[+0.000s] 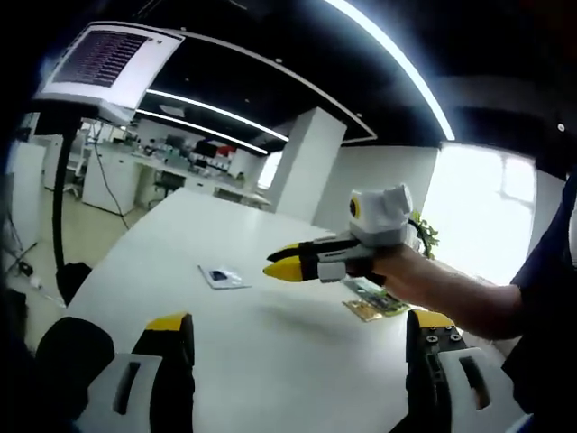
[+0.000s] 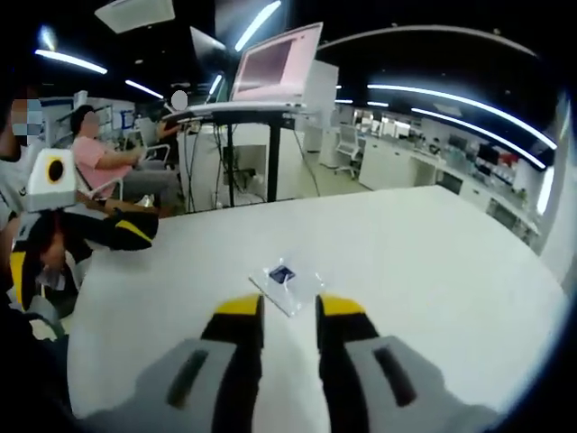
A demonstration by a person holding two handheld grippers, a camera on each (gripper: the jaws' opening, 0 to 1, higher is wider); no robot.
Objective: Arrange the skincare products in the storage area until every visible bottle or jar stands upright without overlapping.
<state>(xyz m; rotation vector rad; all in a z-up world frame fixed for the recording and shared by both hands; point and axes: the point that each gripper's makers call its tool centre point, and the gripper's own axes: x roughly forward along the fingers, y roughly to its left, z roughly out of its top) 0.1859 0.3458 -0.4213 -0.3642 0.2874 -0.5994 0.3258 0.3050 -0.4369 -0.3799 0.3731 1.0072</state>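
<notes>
1. Lying flat on the white tabletop [image 2: 433, 262], a small clear packet with a dark insert [image 2: 285, 278] is seen in the right gripper view, just beyond the tips of the right hand-held gripper [image 2: 288, 316]; in the left gripper view the same packet [image 1: 222, 276] lies well ahead of the left hand-held gripper [image 1: 302, 329].
2. A flat greenish sachet [image 1: 374, 302] is seen in the left gripper view on the tabletop [image 1: 180, 225], partly hidden under the person's hand [image 1: 397, 266].
3. The right hand-held gripper is shown with its yellow-tipped jaws brought nearly together, a narrow gap between them and nothing grasped; in the left gripper view it [image 1: 287, 262] is held above the tabletop, casting a shadow.
4. The left hand-held gripper is spread wide and released, nothing between its jaws; in the right gripper view it [image 2: 131, 230] is seen at the tabletop's left edge.
5. A raised monitor [image 2: 275, 68] on a stand is seen beyond the tabletop, with a seated person in a pink shirt [image 2: 99, 158] beside it.
</notes>
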